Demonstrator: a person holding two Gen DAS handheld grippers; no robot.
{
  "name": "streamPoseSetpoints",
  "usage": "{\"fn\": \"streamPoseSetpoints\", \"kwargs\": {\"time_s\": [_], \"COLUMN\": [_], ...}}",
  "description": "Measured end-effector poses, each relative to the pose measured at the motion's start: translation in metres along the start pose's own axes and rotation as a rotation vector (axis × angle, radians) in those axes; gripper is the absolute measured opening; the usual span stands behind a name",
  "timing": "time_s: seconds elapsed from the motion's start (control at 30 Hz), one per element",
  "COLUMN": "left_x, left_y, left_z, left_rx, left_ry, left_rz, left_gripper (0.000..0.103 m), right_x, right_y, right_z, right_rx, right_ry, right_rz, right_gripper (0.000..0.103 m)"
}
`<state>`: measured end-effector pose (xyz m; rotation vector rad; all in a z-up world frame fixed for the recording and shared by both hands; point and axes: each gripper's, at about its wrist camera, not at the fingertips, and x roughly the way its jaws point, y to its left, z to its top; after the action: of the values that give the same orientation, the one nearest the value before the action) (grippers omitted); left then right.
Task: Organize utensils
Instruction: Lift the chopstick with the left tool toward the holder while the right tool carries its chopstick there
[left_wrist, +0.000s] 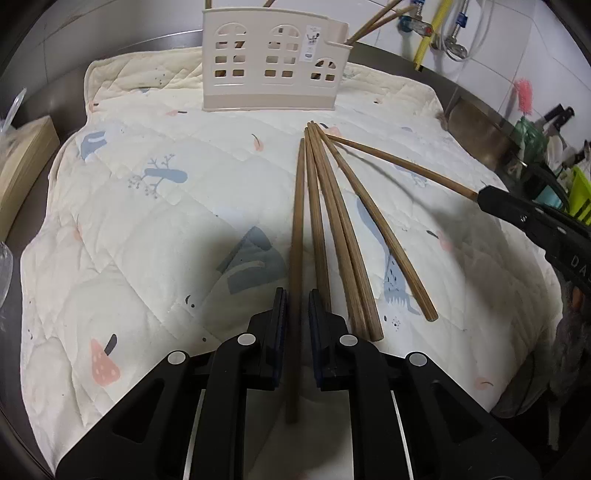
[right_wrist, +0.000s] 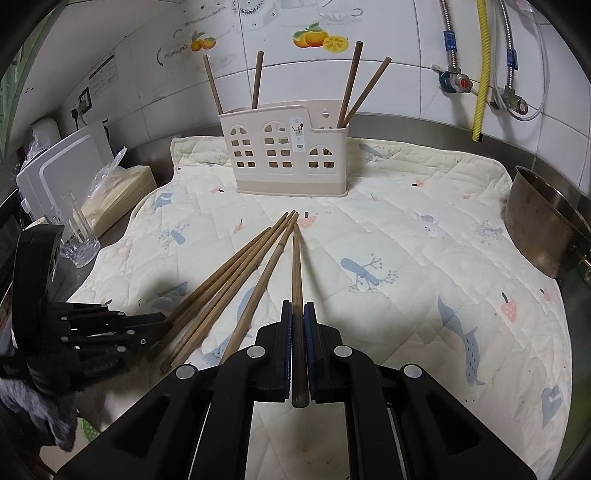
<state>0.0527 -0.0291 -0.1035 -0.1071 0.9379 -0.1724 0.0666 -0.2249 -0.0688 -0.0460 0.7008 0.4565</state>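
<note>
On the quilted mat, the left gripper (left_wrist: 297, 301) has nearly closed jaws flanking the leftmost brown wooden chopstick (left_wrist: 297, 229) lengthwise, while the right gripper (right_wrist: 297, 314) clamps another chopstick (right_wrist: 297, 273) aimed at the cream house-shaped holder (right_wrist: 286, 151).

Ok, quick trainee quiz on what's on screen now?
1. True or false: the right hand-held gripper is shut on a chopstick.
2. How many chopsticks stand in the holder?
3. The holder stands on: A) the mat; B) a tray; C) a plate.
Key: 1 true; 2 four; 3 A.
</note>
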Motion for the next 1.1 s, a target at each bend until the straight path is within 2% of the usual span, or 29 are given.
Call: {"fn": "streamPoseSetpoints", "kwargs": {"time_s": [0.13,0.27,0.5,0.9,1.1], "left_x": [-0.001,-0.001,-0.015,-0.077,-0.079], "left_y": [0.008,0.001,0.005,0.004,-0.002], "left_z": [0.0,-0.001,0.01,0.075,0.102], "left_rx": [-0.041,-0.015,-0.018,0.022,0.06], "left_ry": [-0.003,-0.005,-0.041,-0.24,-0.261], "left_rz": [-0.02,0.004,-0.017,-0.037,-0.032], "left_gripper": [0.008,0.008,0.006,0.006,0.006], "right_x": [0.0,-0.001,-0.01,-0.026,-0.021], "right_y": [-0.001,-0.002,-0.002,0.0,-0.005], "right_z": [0.0,0.002,0.013,0.065,0.096], "right_rx": [-0.001,-0.001,-0.012,-0.069,-0.077], "right_ry": [0.003,0.0,-0.033,-0.128,-0.122], "right_rz": [-0.001,0.0,-0.002,0.01,0.044], "right_gripper": [0.007,0.007,0.007,0.007,0.007]}}
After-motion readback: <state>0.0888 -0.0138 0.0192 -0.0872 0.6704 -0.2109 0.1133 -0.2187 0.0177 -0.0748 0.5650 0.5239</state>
